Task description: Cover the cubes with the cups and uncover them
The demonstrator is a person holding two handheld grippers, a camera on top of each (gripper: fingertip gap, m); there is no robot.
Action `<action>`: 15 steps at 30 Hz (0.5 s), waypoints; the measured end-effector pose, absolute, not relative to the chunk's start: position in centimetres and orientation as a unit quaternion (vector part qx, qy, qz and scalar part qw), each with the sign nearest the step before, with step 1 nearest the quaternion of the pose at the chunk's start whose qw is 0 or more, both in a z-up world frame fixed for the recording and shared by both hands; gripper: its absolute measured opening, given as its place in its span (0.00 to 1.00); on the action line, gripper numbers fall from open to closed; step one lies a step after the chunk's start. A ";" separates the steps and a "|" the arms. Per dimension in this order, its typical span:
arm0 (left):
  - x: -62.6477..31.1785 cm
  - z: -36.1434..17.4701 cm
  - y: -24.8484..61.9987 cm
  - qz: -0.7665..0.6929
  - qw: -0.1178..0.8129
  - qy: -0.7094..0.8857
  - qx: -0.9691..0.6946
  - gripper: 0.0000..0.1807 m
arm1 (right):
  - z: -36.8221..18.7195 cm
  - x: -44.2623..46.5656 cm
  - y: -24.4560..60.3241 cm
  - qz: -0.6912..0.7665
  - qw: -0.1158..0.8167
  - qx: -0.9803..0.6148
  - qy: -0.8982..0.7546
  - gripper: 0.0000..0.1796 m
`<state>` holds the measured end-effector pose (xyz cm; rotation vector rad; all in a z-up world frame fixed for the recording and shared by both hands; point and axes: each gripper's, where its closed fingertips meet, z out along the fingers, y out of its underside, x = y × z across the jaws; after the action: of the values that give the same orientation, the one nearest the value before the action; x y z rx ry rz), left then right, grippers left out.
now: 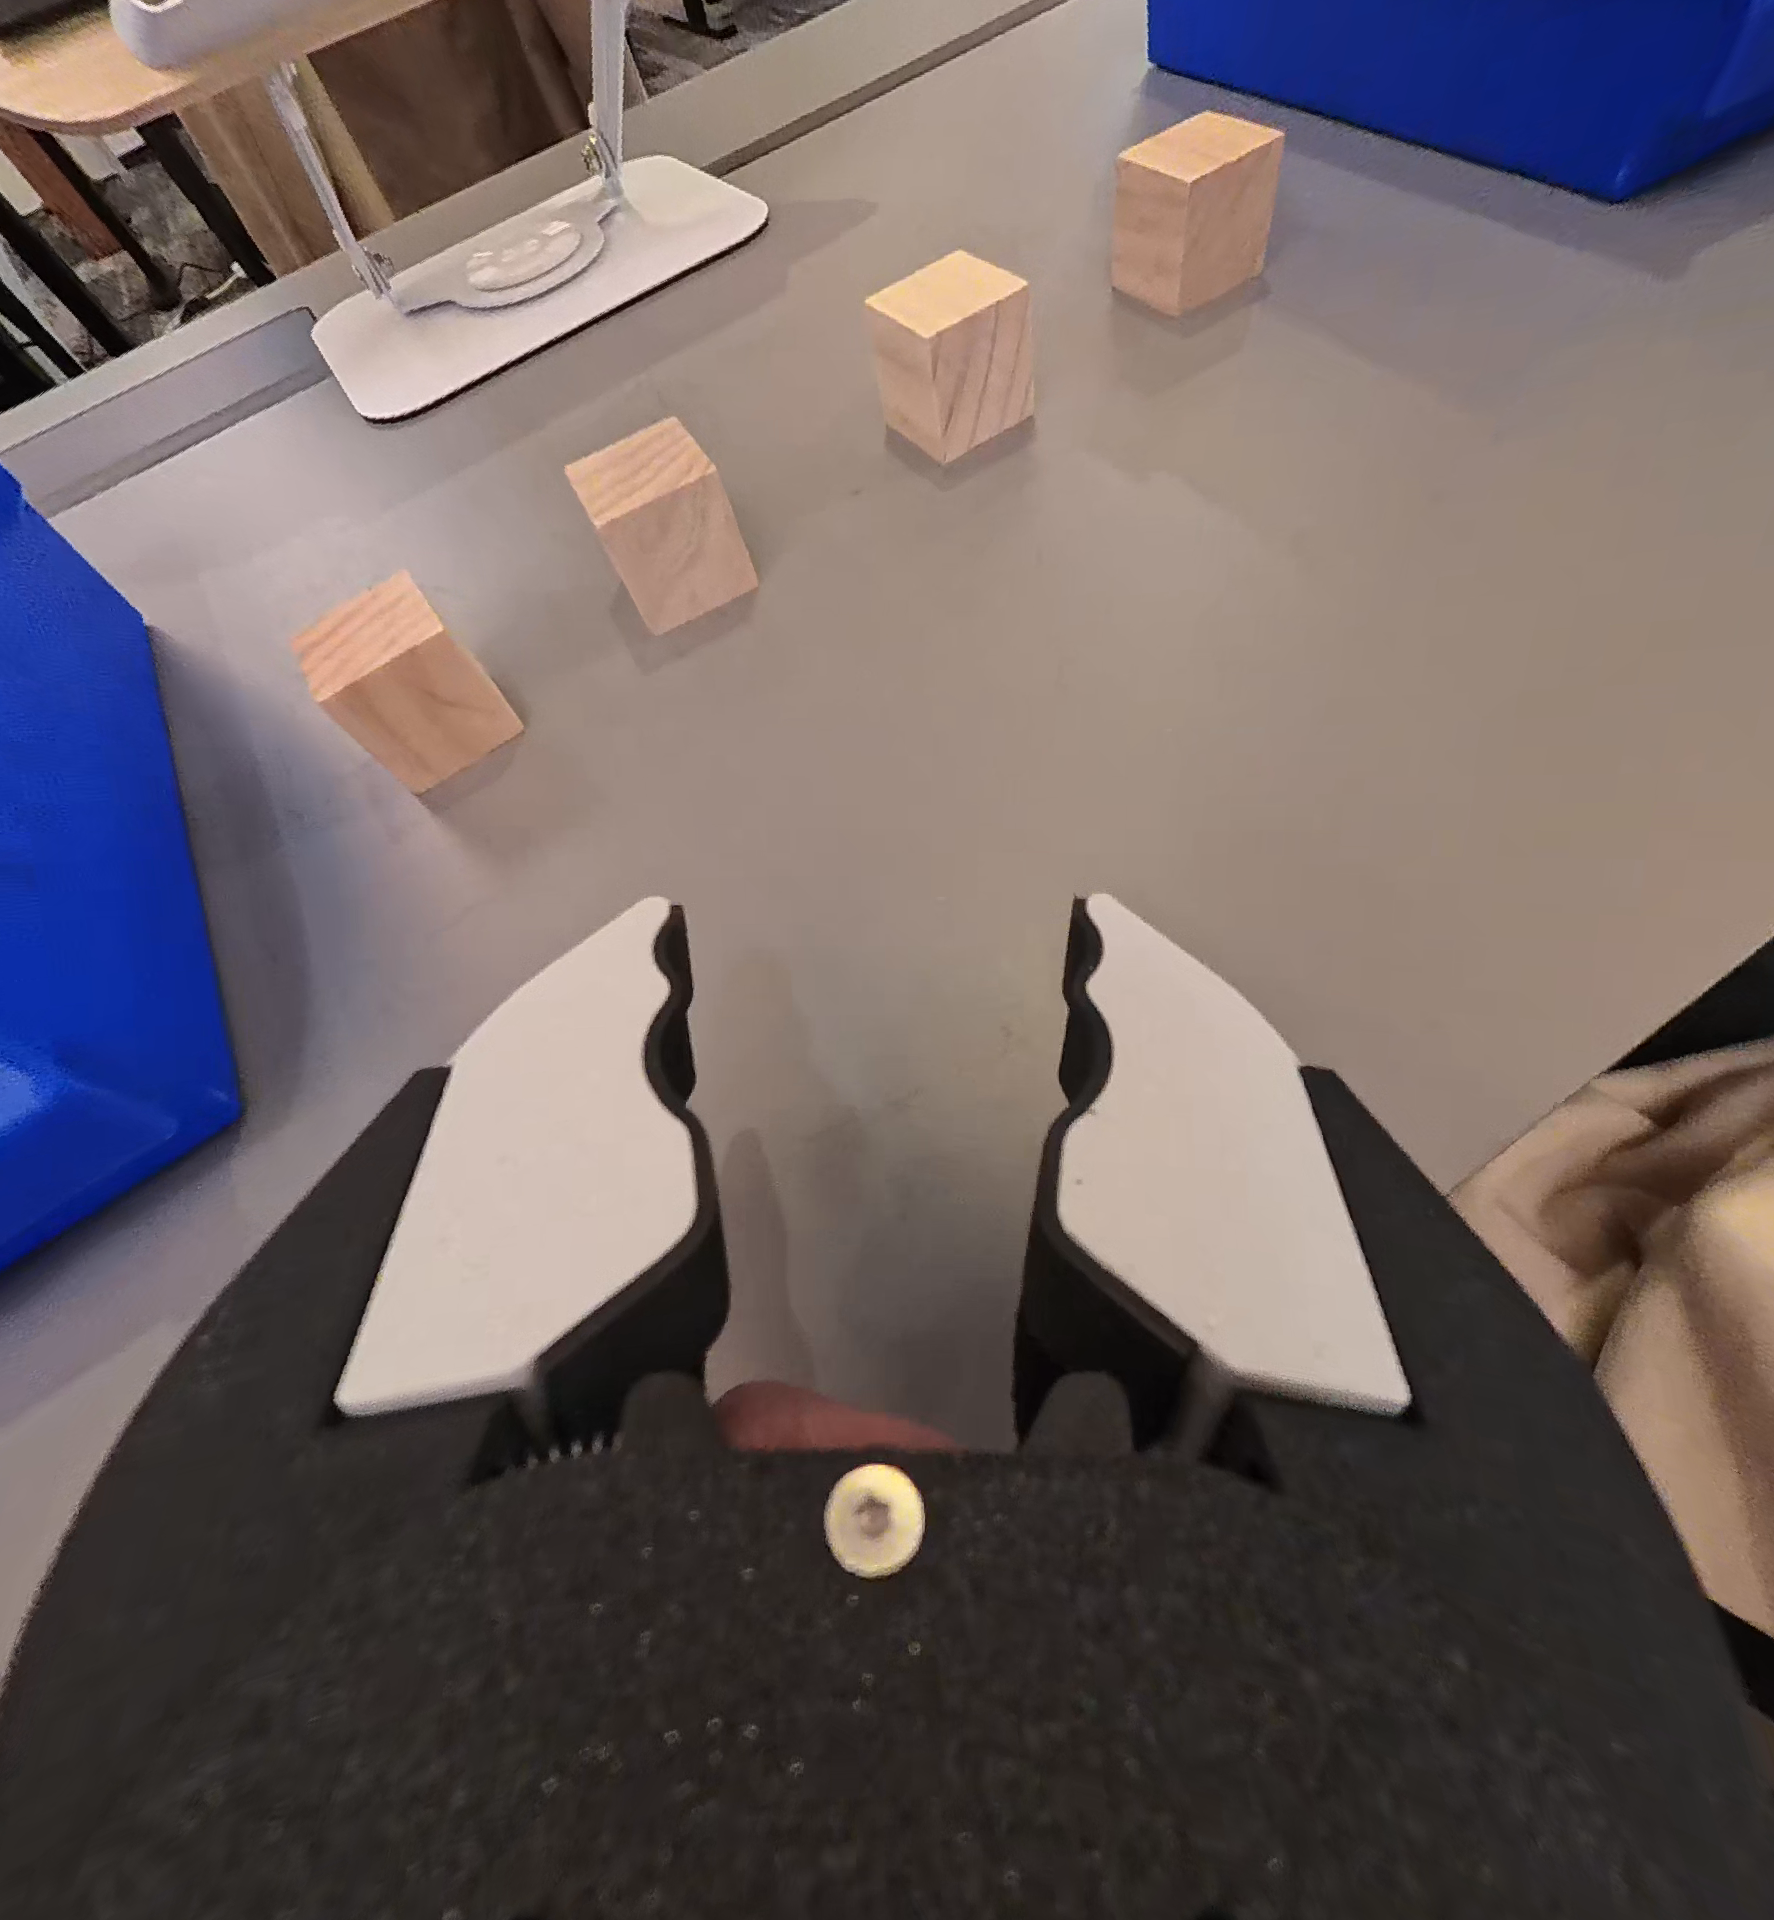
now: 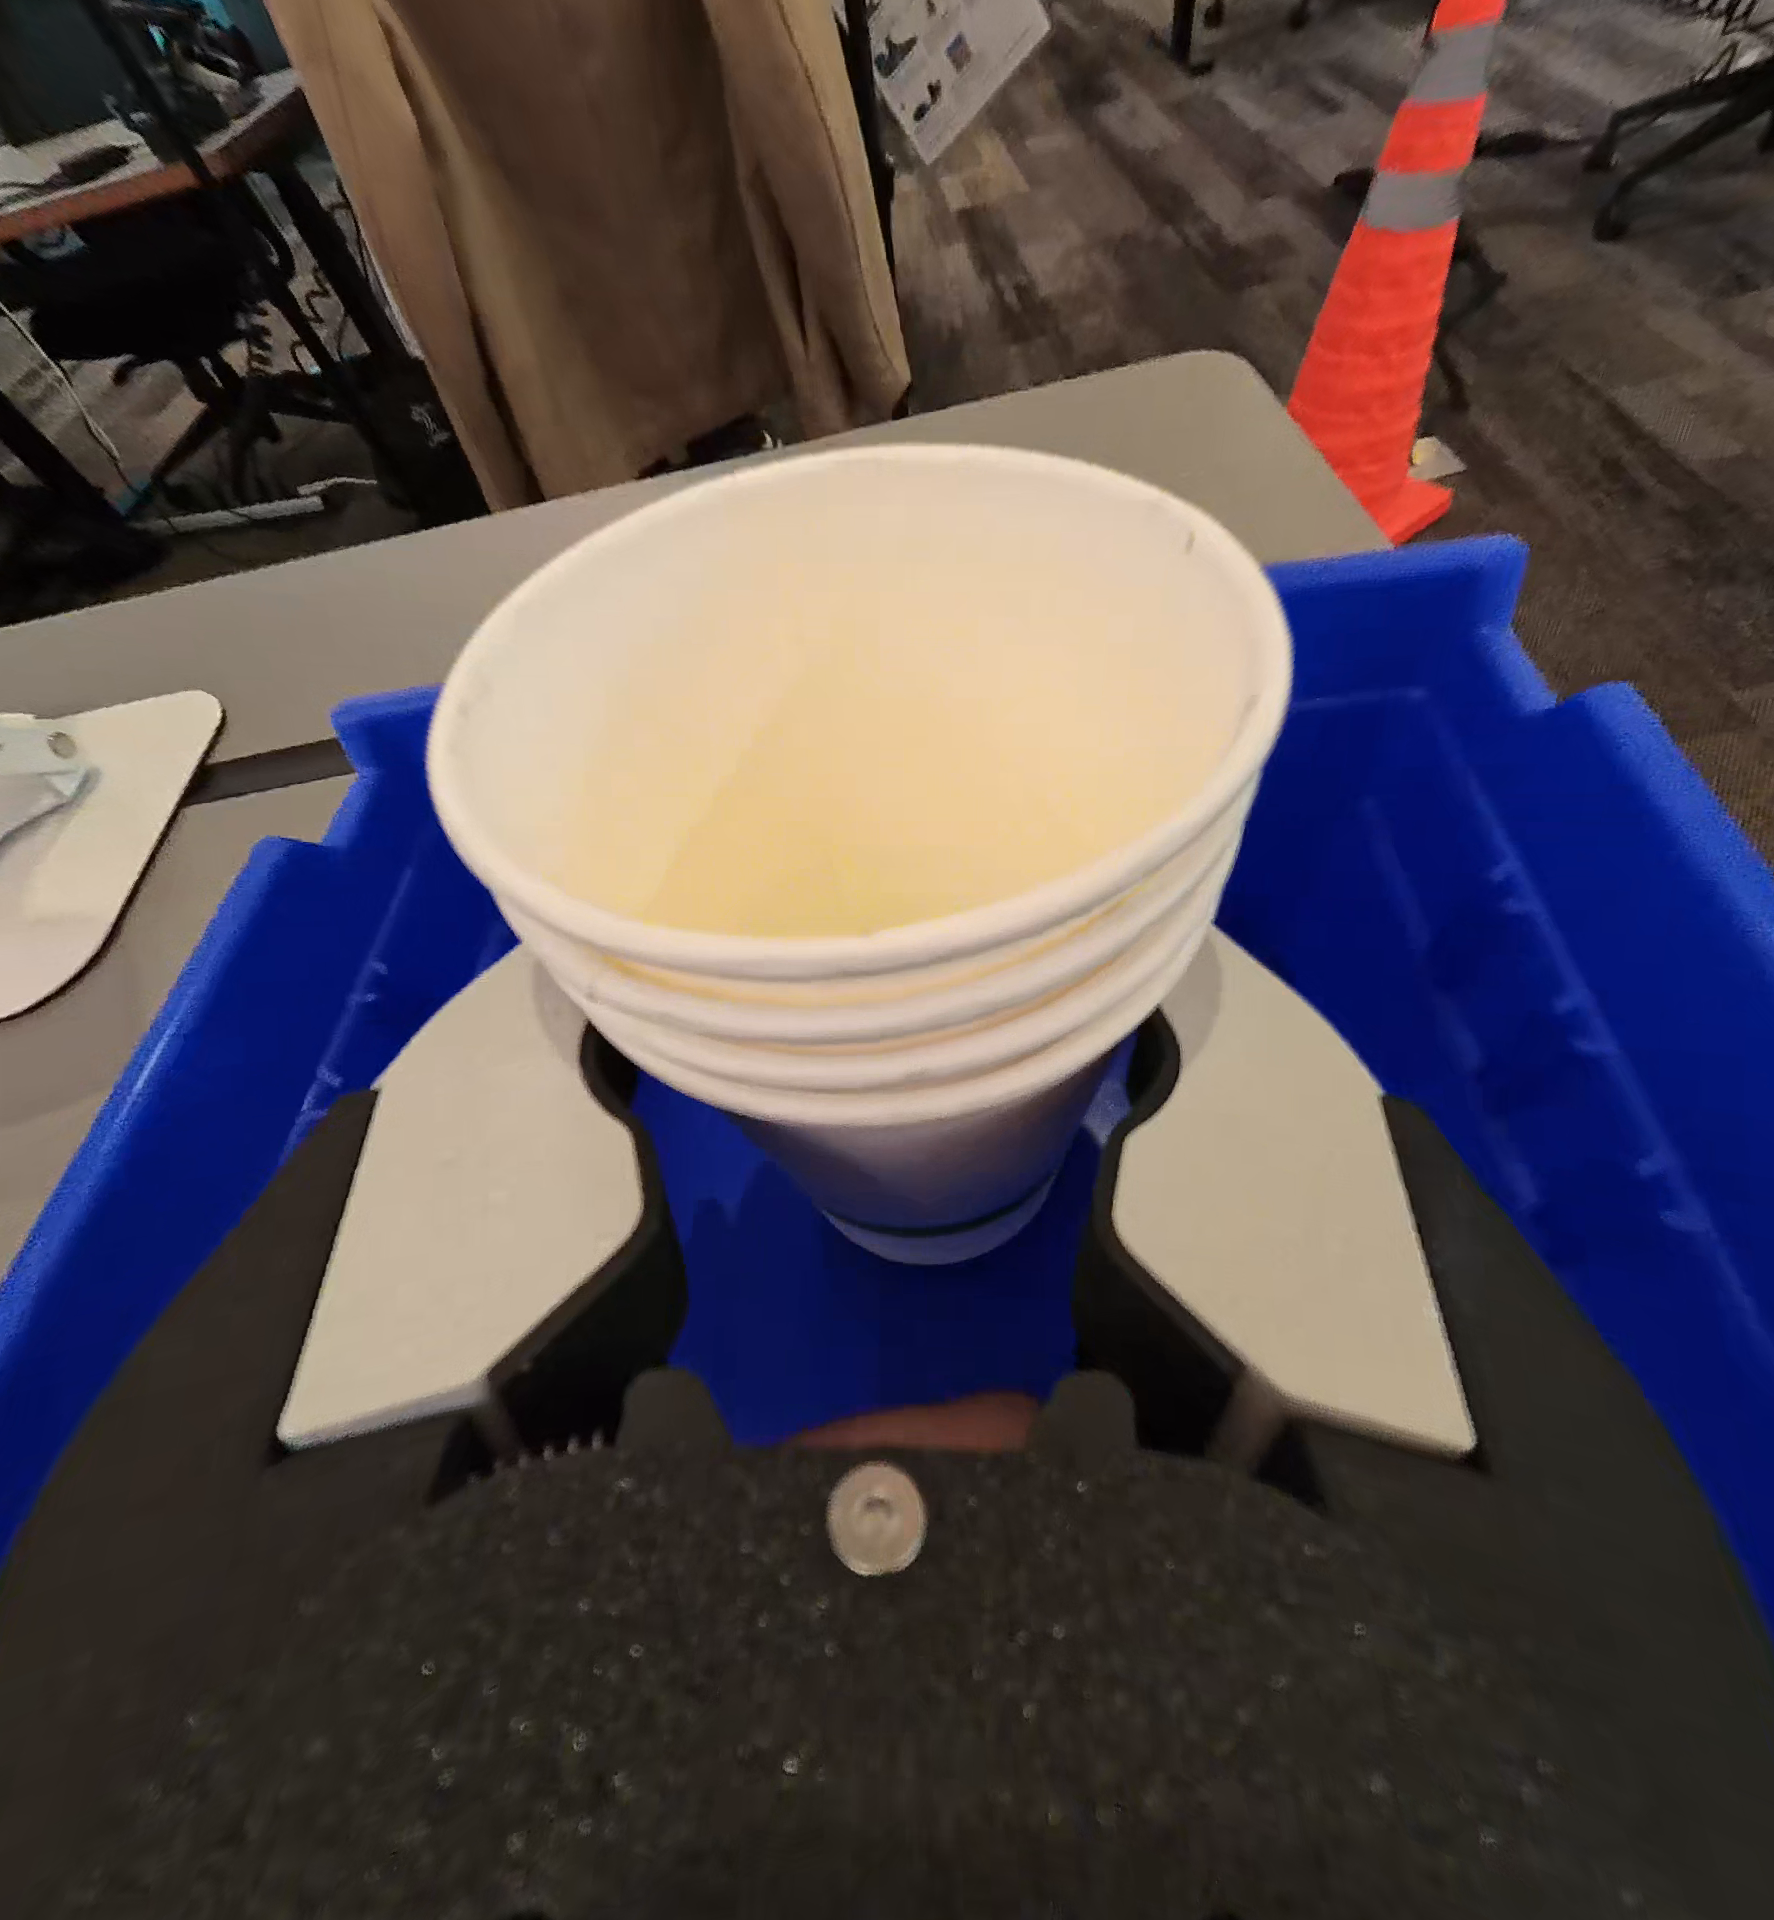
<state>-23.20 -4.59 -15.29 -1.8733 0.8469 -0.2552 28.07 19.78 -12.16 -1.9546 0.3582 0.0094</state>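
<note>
Over the blue bin (image 2: 1548, 935), right tool (image 2: 878, 1049) clamped on nested cups (image 2: 852, 727); lift straight. Left tool (image 1: 878, 925) apart, empty, near cubes (image 1: 950, 353).

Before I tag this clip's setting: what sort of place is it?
Likely an office or lab work area: a grey table, desks with cables on carpet, an orange traffic cone, and an office chair.
</note>
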 end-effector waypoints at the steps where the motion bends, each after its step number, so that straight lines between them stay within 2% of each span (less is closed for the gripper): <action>1: -23.1 -15.3 -4.6 -0.106 0.509 0.353 -0.778 0.38 | -12.2 28.0 19.8 0.006 0.547 -0.823 0.151 0.53; 9: -23.0 -15.3 -5.0 -0.108 0.508 0.359 -0.776 0.38 | -10.5 26.6 16.4 0.019 0.557 -0.821 0.121 0.59; 15: -23.2 -14.9 -4.9 -0.115 0.511 0.352 -0.775 0.38 | -3.2 18.9 2.8 0.070 0.644 -0.761 0.018 0.51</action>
<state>-23.15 -4.89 -14.91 -1.8659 0.8481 -0.2767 18.91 2.82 -3.18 -1.7340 0.0409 0.1585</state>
